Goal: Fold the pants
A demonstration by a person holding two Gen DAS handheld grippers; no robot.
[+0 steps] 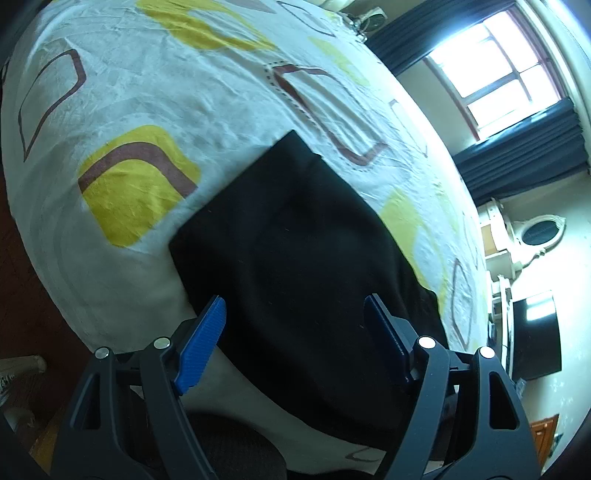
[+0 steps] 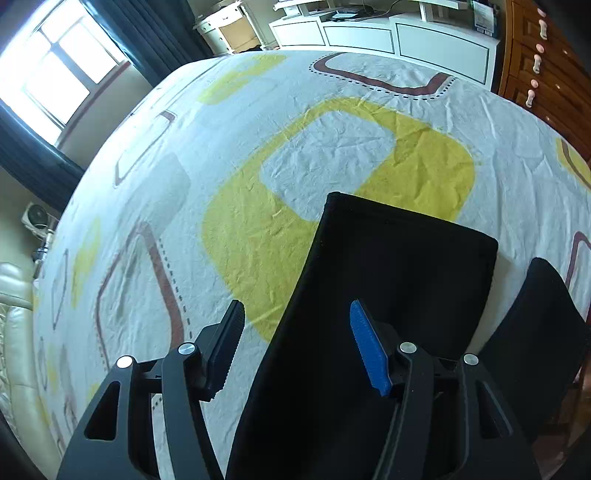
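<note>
Black pants (image 1: 295, 266) lie flat on a bed with a white sheet (image 1: 166, 92) printed with yellow and brown shapes. In the left wrist view my left gripper (image 1: 295, 332) is open and empty, its blue pads spread over the near part of the pants. In the right wrist view the pants (image 2: 388, 280) show as a long dark panel with a squared far end, and a second dark part (image 2: 535, 317) lies to the right. My right gripper (image 2: 299, 339) is open and empty above the panel's left edge.
The bed sheet (image 2: 258, 147) stretches wide around the pants. A window with dark curtains (image 1: 517, 74) is at one side. White cabinets (image 2: 369, 33) and a wooden dresser (image 2: 543, 55) stand past the bed. A cream leather headboard (image 2: 14, 314) is at the left.
</note>
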